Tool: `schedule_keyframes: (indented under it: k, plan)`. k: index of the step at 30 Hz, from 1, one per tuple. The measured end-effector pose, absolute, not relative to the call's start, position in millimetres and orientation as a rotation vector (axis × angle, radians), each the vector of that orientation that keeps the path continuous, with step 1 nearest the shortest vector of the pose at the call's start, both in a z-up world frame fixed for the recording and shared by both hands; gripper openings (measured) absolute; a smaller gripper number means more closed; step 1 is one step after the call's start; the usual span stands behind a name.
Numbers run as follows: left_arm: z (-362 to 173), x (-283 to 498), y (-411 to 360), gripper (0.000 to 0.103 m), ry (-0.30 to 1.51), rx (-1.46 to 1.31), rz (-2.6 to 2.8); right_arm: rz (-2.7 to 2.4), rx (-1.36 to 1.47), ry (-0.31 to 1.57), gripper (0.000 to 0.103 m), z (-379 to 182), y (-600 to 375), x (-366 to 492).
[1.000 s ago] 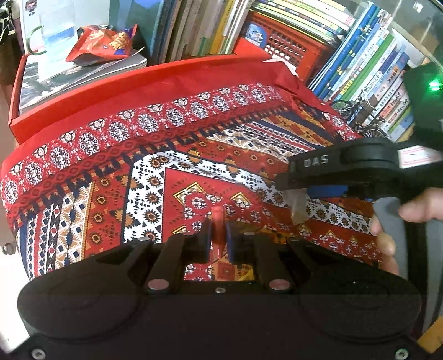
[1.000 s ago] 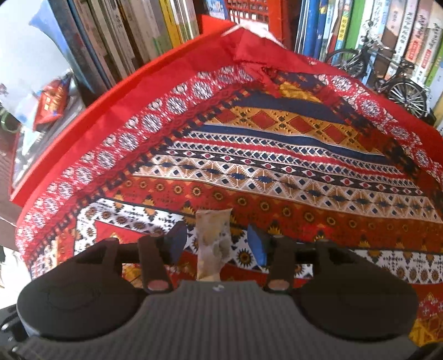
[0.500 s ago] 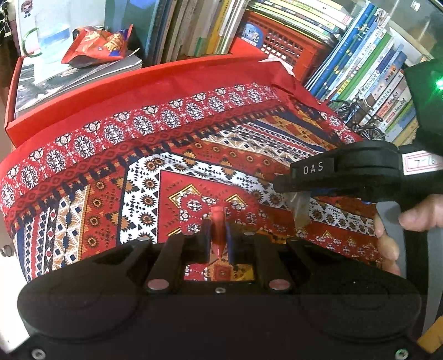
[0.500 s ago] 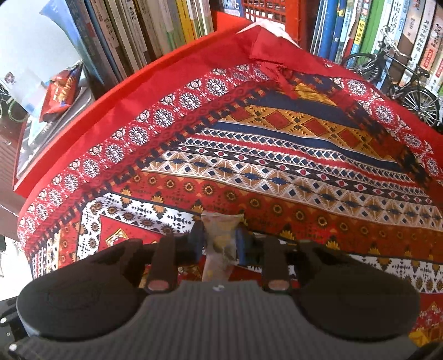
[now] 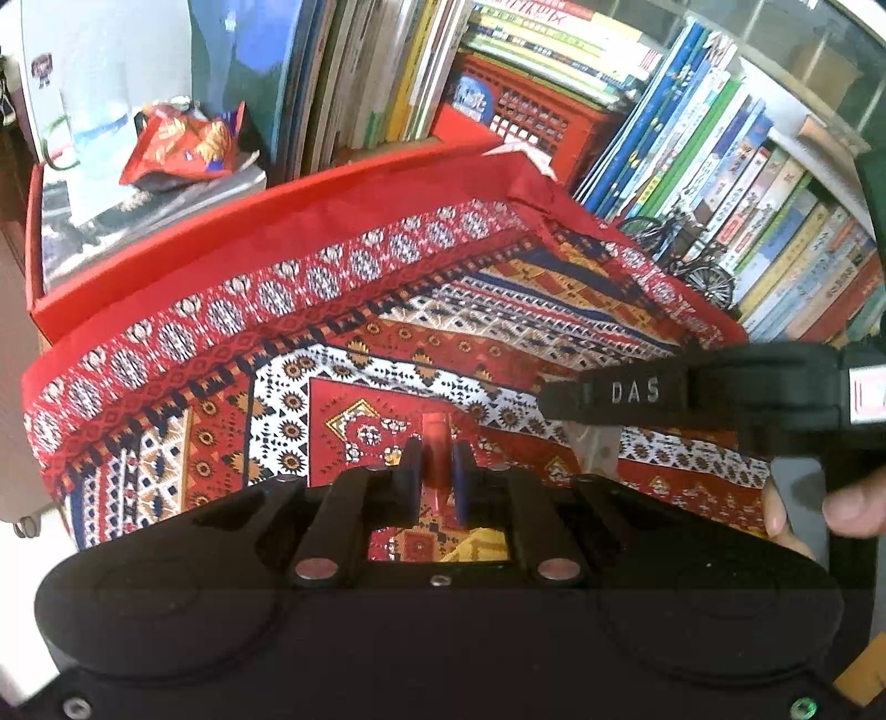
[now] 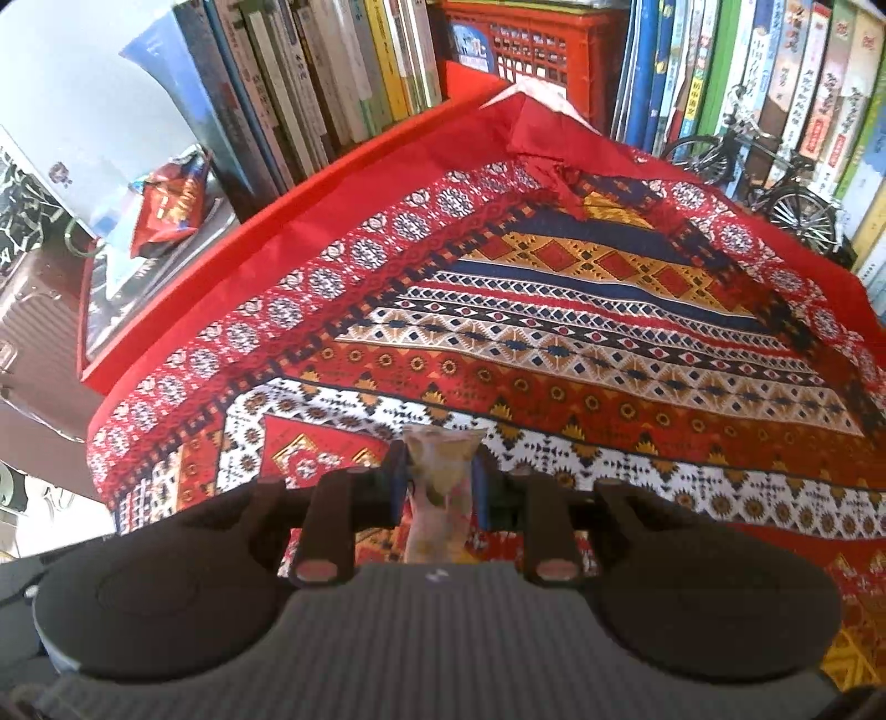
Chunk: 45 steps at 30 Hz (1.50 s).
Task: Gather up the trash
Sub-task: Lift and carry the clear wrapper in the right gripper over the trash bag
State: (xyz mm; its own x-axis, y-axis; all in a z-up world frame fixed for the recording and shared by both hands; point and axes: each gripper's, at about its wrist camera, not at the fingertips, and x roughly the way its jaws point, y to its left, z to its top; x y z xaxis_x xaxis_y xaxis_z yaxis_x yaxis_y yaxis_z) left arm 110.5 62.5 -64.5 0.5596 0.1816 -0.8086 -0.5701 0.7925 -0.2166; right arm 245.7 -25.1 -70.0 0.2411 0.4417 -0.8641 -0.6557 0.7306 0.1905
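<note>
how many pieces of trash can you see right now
3. A red wrapper is clamped in the left tool, a pale wrapper is clamped in the right tool, and a red snack bag lies on the magazines beside the books. Others may be hidden.

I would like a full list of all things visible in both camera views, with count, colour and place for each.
red wrapper: one, red, pinched in the left gripper.
pale wrapper: one, beige and translucent, pinched in the right gripper.
snack bag: one, red and orange, far left on a flat stack.
tablecloth: one, red patterned, over the table.
crate: one, red, among the books.
books: many, mixed colours, along the back.
model bicycle: one, black, far right.
left gripper: one, black, shut.
right gripper: one, black, shut.
hand: one, on the right gripper's handle.
</note>
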Motion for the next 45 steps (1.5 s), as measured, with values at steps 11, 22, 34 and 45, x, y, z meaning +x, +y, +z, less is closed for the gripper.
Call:
schedule_keyframes:
  k: [11,22,34,45]
  plan:
    - [-25,77,54,0.01,0.841,-0.439,0.411,0.725,-0.153,1.037,0.029,-28,-47,197]
    - [-4,22,44,0.01,0.83,-0.386,0.332,0.661,-0.106,1.005,0.029,-9,-69,135]
    - [0,-51,41,0.01,0.834,-0.379,0.292,0.62,-0.09,0.999,0.029,-6,-78,60]
    - [-17,-120,56,0.01,0.886,-0.379,0.309,0.639,-0.098,1.031,0.029,-23,-68,-6]
